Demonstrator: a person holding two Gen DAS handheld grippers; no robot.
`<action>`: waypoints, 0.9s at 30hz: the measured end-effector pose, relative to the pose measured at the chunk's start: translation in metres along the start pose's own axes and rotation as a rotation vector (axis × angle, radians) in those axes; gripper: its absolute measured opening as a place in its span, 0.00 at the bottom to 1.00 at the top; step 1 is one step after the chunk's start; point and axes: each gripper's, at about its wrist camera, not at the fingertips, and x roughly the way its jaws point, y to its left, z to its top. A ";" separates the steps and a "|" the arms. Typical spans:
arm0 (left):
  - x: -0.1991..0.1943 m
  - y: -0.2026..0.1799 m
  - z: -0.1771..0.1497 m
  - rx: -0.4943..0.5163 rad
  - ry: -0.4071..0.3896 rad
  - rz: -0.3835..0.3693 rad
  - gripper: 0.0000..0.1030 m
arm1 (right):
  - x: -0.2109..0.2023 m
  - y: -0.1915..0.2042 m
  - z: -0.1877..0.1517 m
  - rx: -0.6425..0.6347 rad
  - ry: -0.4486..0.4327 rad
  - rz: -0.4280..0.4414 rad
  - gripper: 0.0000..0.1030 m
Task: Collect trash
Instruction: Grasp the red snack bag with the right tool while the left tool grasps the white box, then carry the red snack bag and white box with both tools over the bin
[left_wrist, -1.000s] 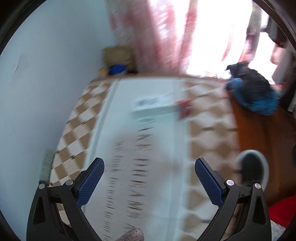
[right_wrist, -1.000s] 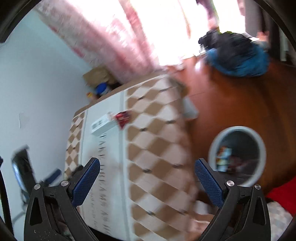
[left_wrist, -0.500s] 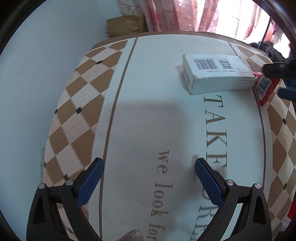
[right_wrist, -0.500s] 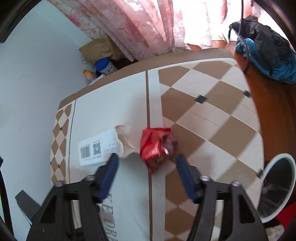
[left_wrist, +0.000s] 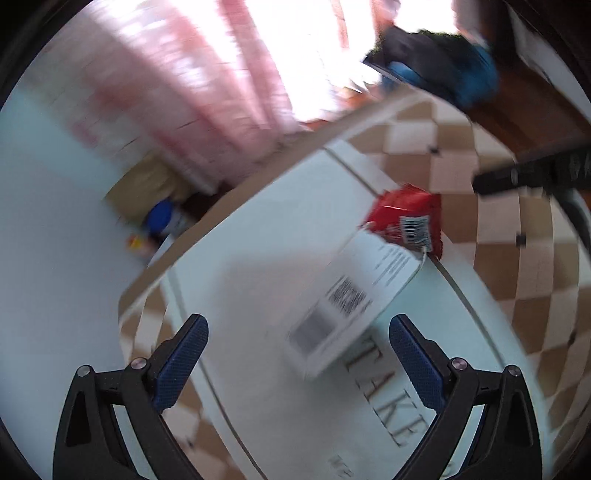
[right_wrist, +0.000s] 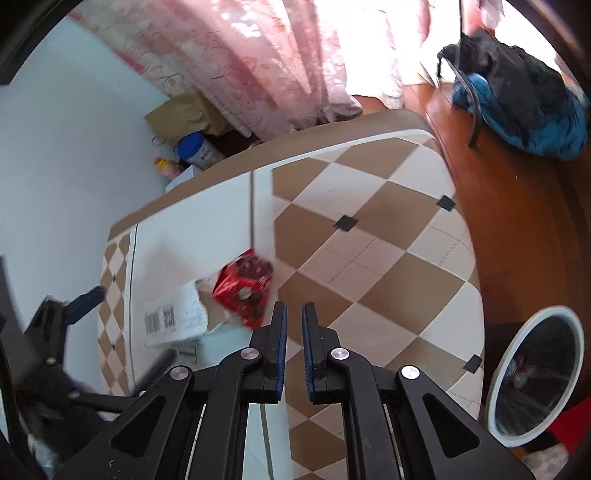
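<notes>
- Left wrist: left gripper (left_wrist: 295, 354) spread wide, lined up on box (left_wrist: 354, 295) on the bed (left_wrist: 480, 206).
- Right gripper (right_wrist: 291, 317) clenched, empty; wrapper (right_wrist: 243, 288) beside box, bin (right_wrist: 535, 373) nearby.

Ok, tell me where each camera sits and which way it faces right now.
Left wrist: on the left gripper, looking forward over the table at the white box and red wrapper; its own blue fingers show wide apart.
Right wrist: on the right gripper, looking down across the table toward the curtain, bin at right; its fingers show nearly together, nothing visible between them.
Shared: box, wrapper, table, curtain; each view catches part of the other gripper.
</notes>
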 end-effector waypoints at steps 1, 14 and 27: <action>0.009 -0.003 0.004 0.044 0.022 -0.016 0.96 | 0.001 -0.004 0.002 0.014 0.009 -0.002 0.09; 0.016 0.027 0.004 -0.221 0.077 -0.132 0.47 | 0.006 0.000 0.019 0.033 -0.001 0.093 0.56; 0.009 0.086 -0.066 -0.751 0.134 0.073 0.46 | 0.042 0.069 0.025 -0.175 -0.008 -0.042 0.08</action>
